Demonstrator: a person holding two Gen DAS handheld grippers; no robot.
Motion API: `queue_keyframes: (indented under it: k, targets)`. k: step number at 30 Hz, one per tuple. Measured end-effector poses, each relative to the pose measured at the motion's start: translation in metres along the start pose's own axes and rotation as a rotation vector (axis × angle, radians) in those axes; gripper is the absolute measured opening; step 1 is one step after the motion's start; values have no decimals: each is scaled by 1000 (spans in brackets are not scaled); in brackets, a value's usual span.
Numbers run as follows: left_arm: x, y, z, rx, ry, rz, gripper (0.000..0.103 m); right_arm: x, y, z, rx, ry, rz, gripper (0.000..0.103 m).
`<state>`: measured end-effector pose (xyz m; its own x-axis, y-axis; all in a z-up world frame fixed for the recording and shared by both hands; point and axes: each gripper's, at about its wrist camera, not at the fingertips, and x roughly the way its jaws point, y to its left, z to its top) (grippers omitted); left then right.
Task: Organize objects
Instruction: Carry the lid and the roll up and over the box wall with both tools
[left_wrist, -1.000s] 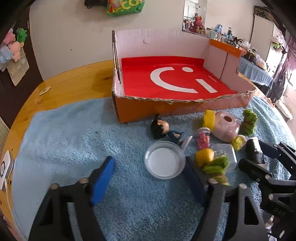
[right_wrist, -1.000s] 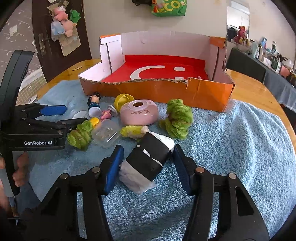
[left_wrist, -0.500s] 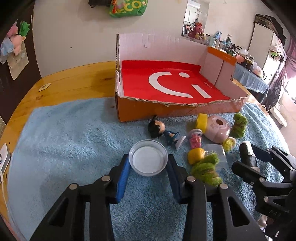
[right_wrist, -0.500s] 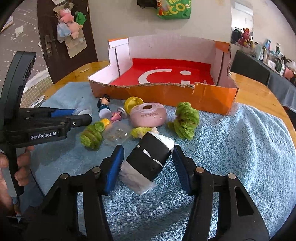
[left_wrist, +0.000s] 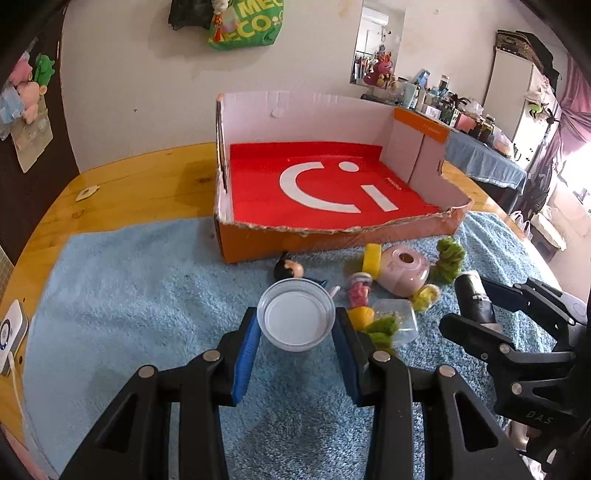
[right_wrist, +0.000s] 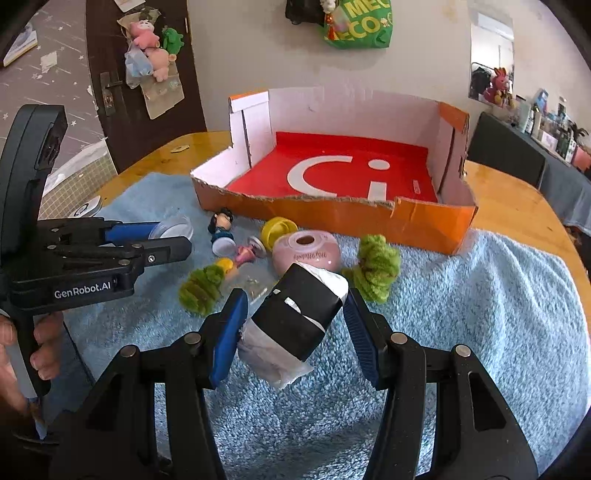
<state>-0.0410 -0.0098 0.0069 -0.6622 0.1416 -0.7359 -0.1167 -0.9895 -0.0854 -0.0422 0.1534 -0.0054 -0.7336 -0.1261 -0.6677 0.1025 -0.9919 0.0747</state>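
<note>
- The left gripper clamps a shallow clear round dish by its rim, blue pads on either side, the dish apparently clear of the blue towel, toward its near edge.
- The right gripper pinches a black-and-white wrapped bundle, tilted, its white end hanging loose below the pads, above the towel's middle.
- Both loads look bound for the open cardboard box with the red floor, which stands at the towel's far edge on the wooden table; nothing lies in it yet.
- Done well, the lift likely means keeping the dish level, since only its rim is held, and clearing the box's torn front wall before lowering.
- The bundle's grip sits off-centre, so a slow carry seems wise; the two grippers stand near each other and should probably go in turn.
- Count of what lies on the towel before the box: one dark-haired figurine, one yellow ring, one pink domed container, one small pink toy, one clear lidded tub.
- Two green fuzzy tufts, one at each side of the heap, plus two small yellow pieces that are too small to identify.
- One white device rests at the table's left edge.
</note>
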Motion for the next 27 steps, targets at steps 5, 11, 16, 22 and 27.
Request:
queue_keyframes:
  k: [5, 11, 16, 22, 27]
  targets:
    - [-1, -3, 8, 2, -9, -7, 42, -2, -3, 11, -4, -14, 13, 53]
    - [-1, -7, 19, 11, -19, -7, 42, -4, -6, 24, -7, -29, 20, 53]
    - [-4, -8, 32, 12, -39, -10, 42, -5, -12, 34, -1, -40, 26, 53]
    - [0, -9, 45, 9, -46, -10, 42, -3, -19, 46, 4, -47, 37, 53]
    - [5, -10, 53, 4, -44, -13, 42, 1, -23, 55, 1, -45, 44, 53]
